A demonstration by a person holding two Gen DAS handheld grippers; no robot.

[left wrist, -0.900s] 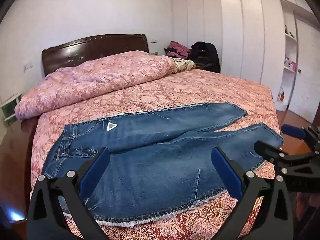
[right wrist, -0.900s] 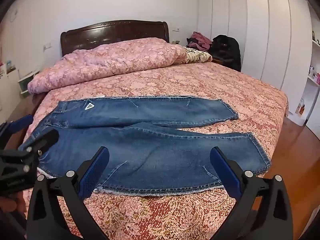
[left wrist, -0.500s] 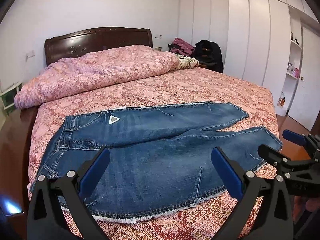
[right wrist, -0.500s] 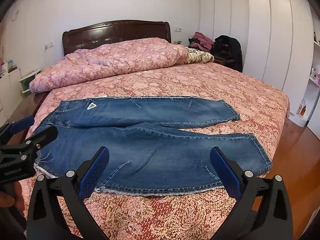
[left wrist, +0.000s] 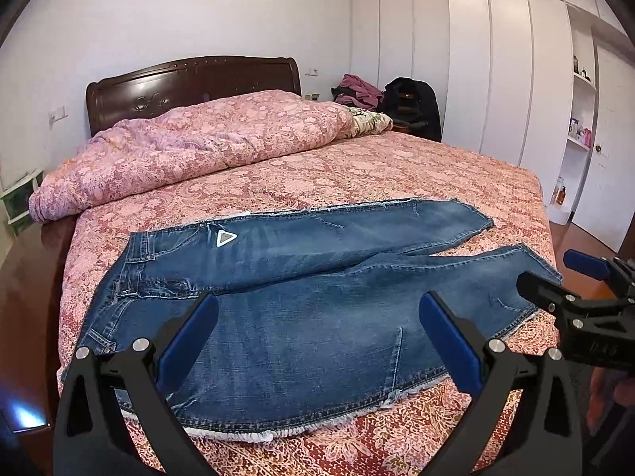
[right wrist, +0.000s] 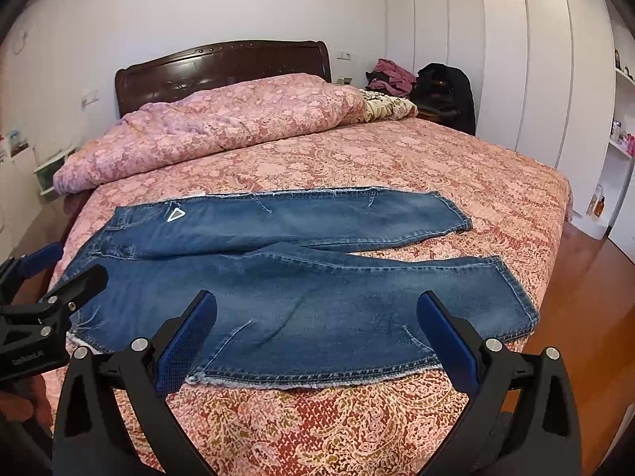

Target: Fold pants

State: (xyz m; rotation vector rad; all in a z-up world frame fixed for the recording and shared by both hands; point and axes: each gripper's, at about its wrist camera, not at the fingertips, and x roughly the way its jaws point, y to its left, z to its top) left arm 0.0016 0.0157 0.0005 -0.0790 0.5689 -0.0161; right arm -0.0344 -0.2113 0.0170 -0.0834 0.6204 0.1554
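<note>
The pants (left wrist: 301,297) lay flat on the bedspread (left wrist: 357,174), close to the near edge of the bed, with their long axis running across the view: the waistband at the left and the two leg hems at the right. The legs were a little apart toward the hems, the far leg ending shorter in the view than the near one. No fold was made yet, so I judge the task was only at its beginning.

The left gripper (left wrist: 317,333) hung above the near leg, on the waist half of the garment, and its blue pads stood spread wide with nothing between them. The right gripper (right wrist: 315,331) hung above the hem half of the same leg, also spread wide and holding nothing. Both pointed downward toward the cloth but did not touch it. So the left one was nearer to the waistband and the right one was nearer to the hems; for a fold of one leg over the other, each would probably take the near frayed edge on its own side and carry it away from the person.

Behind the pants there was a rolled pink quilt (left wrist: 206,139) against the dark headboard (left wrist: 190,83), well apart from them. A black bag (right wrist: 444,95) and some clothes stood beside the white wardrobe (right wrist: 516,51). Nothing lay on the pants or between them and the grippers
</note>
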